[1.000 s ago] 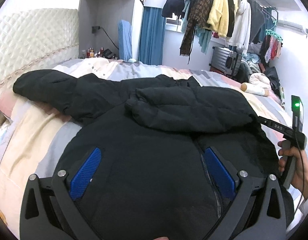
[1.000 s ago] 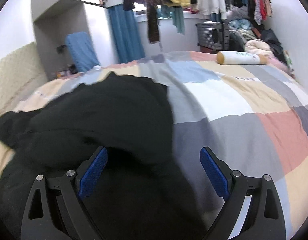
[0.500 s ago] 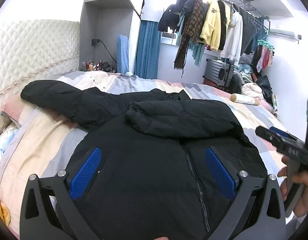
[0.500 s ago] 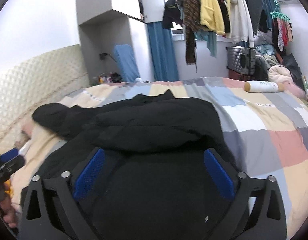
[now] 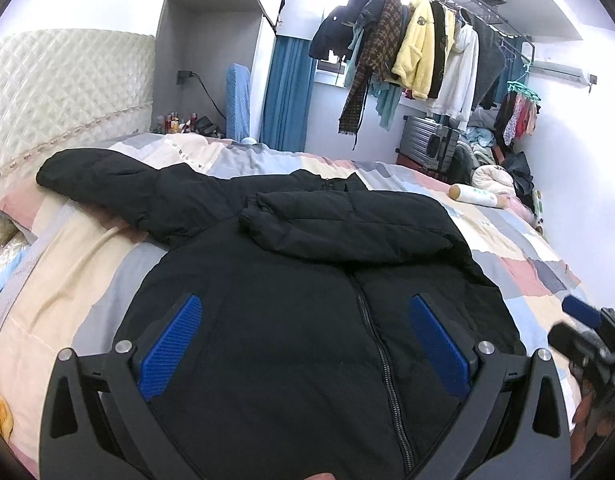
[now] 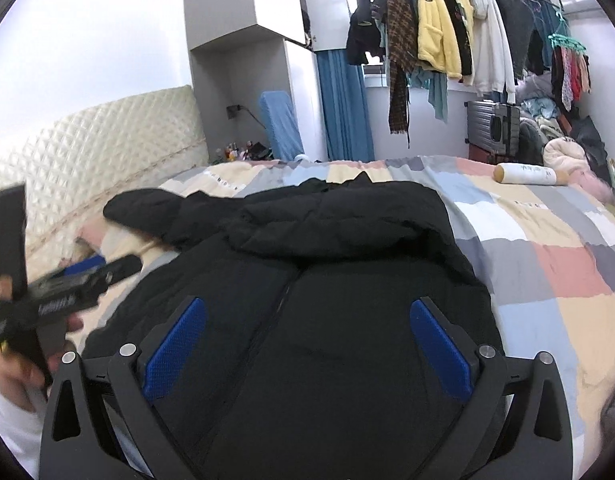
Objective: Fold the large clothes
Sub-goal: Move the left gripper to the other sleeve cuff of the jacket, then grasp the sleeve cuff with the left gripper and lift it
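A black puffer jacket [image 5: 307,300] lies zipper-up on the bed, also in the right wrist view [image 6: 339,280]. Its right sleeve is folded across the chest [image 5: 347,224]; its left sleeve [image 5: 119,184] stretches out toward the headboard. My left gripper [image 5: 305,340] is open and empty, held above the jacket's lower body. My right gripper [image 6: 307,344] is open and empty, also above the lower body. Each gripper shows at the edge of the other's view: the right one [image 5: 587,340], the left one [image 6: 67,284].
The patchwork bedspread [image 6: 547,264] covers the bed. A quilted headboard [image 5: 59,92] stands at left. A white bottle [image 6: 525,174] lies at the far right of the bed. A rack of hanging clothes [image 5: 419,56] and a suitcase [image 5: 427,142] stand behind.
Both grippers have pulled back and risen from the jacket. The right gripper has swung left from the jacket's right edge to face its middle. The jacket has not moved.
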The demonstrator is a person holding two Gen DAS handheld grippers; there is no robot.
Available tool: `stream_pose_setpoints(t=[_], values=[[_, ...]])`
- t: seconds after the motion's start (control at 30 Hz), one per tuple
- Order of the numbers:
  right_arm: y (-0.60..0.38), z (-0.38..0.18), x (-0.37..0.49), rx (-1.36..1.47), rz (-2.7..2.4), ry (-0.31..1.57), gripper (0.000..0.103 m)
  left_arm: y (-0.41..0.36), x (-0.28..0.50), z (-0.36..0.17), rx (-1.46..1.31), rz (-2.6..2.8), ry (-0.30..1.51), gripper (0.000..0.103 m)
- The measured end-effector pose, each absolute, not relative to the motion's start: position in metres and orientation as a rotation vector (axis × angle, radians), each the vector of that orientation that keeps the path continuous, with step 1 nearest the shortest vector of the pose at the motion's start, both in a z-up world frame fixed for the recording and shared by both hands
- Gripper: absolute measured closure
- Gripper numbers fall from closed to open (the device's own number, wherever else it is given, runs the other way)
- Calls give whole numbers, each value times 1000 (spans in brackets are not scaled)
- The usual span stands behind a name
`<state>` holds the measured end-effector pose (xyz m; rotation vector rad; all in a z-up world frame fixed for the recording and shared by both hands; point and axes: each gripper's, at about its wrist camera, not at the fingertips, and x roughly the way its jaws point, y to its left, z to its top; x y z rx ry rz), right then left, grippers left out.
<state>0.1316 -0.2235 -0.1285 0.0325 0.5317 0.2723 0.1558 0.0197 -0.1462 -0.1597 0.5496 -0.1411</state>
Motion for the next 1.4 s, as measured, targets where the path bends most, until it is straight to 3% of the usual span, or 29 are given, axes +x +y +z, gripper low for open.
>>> stream_pose_setpoints(t=[0.27, 0.6, 0.93, 1.4], values=[[-221, -132, 136, 30, 285, 491, 0, 69, 195, -122, -237, -117, 577, 0], [-233, -145, 147, 100, 255, 545, 0, 216, 309, -85, -293, 90, 594, 0], [-231, -157, 165, 134, 188, 618, 0, 381, 393, -157, -542, 292, 626, 0], [-221, -172, 218, 166, 80, 690, 0, 477, 461, -230, -728, 383, 587, 1]])
